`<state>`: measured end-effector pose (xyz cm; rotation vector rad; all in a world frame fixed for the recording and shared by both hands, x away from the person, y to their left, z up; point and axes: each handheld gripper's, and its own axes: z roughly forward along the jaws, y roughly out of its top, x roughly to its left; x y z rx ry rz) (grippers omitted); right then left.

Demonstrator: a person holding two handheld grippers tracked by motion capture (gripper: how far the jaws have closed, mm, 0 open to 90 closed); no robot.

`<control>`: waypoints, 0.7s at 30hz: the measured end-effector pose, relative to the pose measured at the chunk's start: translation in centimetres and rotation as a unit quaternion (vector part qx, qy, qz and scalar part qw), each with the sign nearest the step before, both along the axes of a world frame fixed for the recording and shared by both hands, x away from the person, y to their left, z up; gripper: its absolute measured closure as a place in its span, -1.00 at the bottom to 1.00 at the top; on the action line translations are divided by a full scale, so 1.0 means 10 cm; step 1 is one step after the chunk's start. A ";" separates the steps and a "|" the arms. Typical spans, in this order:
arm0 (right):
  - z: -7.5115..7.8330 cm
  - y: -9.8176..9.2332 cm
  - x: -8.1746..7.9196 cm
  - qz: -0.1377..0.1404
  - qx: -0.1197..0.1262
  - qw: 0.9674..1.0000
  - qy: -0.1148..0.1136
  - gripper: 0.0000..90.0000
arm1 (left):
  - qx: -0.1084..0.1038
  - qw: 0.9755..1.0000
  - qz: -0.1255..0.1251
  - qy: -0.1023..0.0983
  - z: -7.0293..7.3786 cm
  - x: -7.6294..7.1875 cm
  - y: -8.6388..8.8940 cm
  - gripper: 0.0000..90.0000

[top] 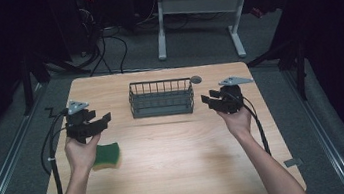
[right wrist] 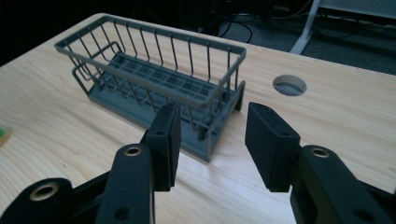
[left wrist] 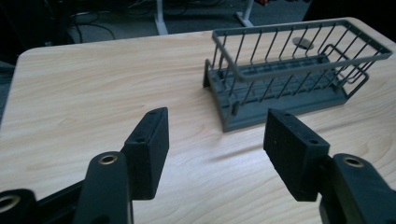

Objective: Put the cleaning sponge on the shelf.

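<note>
A grey wire basket stands empty at the back middle of the wooden table; I also see this basket in the left gripper view and the basket in the right gripper view. A green and yellow sponge lies flat at the left, just below my left hand. My left gripper is held above the table left of the basket, jaws open, nothing between them. My right gripper hangs right of the basket, jaws open and empty, pointing at the basket's near end.
A round cable hole sits in the table behind the basket's right end. Cables trail from both grippers off the table sides. A white desk frame stands on the floor beyond the table.
</note>
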<state>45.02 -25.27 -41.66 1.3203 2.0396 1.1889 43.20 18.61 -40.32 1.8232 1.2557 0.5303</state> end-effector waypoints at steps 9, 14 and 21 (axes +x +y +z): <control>0.03 0.18 0.28 -0.002 0.001 1.000 0.016 0.26 | 0.005 1.000 -0.007 0.016 0.08 0.31 -0.26 -0.10; -0.02 0.23 0.45 -0.006 -0.005 1.000 0.030 0.28 | 0.005 1.000 0.001 0.030 0.04 0.53 -0.35 -0.11; -0.14 0.27 0.62 -0.024 -0.010 0.998 0.050 0.31 | 0.015 0.999 0.003 0.051 -0.15 0.79 -0.57 -0.06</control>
